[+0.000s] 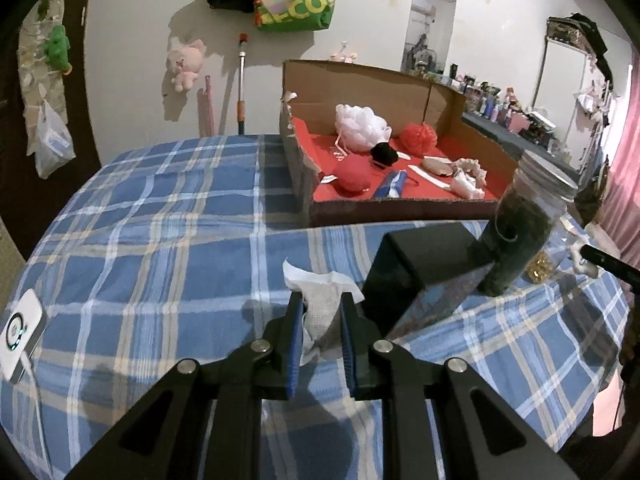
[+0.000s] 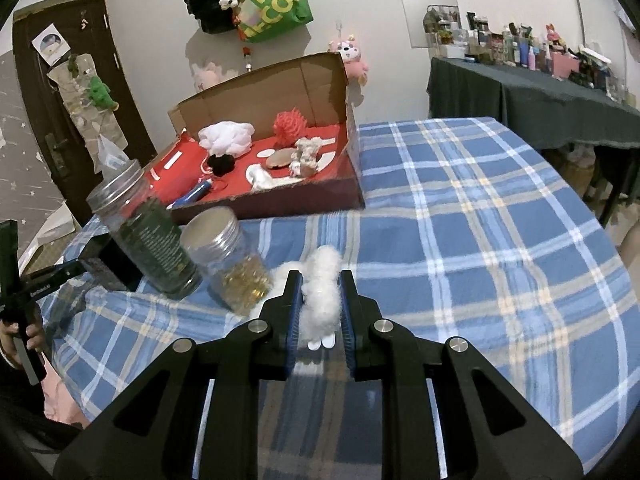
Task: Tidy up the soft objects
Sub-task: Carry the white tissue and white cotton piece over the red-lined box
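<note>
My left gripper is shut on a grey fabric pouch with a white edge, held over the blue plaid tablecloth. My right gripper is shut on a fluffy white cotton tuft, also above the cloth. Beyond both stands an open cardboard box with a red lining. It holds a white mesh puff, a red mesh puff, a red ball, a black puff and other small soft pieces.
A tall jar of dark stuff and a shorter jar of golden bits stand near a black block. A white device lies at the left table edge. A hand on the other gripper's handle shows at the left. A cluttered dark side table stands at the right.
</note>
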A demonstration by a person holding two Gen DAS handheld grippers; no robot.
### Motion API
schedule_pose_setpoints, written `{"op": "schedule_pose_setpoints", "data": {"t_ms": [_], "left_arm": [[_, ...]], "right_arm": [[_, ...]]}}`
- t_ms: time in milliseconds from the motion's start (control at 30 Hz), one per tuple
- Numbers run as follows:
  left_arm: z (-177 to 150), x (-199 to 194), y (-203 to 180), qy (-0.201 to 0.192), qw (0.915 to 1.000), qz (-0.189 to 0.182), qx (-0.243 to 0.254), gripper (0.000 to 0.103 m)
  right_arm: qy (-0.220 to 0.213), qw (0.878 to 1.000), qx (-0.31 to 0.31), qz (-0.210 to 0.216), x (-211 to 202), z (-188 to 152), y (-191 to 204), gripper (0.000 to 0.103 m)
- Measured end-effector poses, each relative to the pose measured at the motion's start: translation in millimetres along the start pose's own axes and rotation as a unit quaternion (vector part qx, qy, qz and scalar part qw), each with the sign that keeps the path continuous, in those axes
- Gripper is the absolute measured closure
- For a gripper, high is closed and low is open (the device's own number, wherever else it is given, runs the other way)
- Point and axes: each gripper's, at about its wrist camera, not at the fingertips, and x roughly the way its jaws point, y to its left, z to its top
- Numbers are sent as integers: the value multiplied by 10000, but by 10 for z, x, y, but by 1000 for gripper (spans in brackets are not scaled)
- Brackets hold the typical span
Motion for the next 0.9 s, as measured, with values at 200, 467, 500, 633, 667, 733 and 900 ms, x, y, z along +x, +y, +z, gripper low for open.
{"op": "schedule_pose_setpoints", "data": {"t_ms": [200, 467, 500, 633, 667, 733, 900], "left_arm": [[106, 130, 86, 76, 9997, -222, 69, 85], [282, 240, 112, 62, 9980, -548, 312, 86], [300, 244, 110, 51, 9977, -571, 350, 86], [386, 259, 89, 6, 9964, -636, 563, 86], [413, 266, 86, 8, 9960, -670, 596, 86], [454, 277, 75, 20, 9954, -696, 655, 86], [549, 248, 27, -40, 9931, -837, 815, 86]], "right_arm": [[-9, 9998, -37, 184, 113, 138, -52, 86], [-35, 9988, -355, 324, 237, 312, -22, 86], [-42, 9987, -404, 315, 248, 327, -12, 86], [-35, 9980, -506, 366, 312, 403, -13, 86], [-38, 9979, -543, 358, 322, 417, -8, 86], [-50, 9974, -578, 439, 344, 464, -4, 86], [-101, 9960, -683, 563, 366, 564, 52, 86]]}}
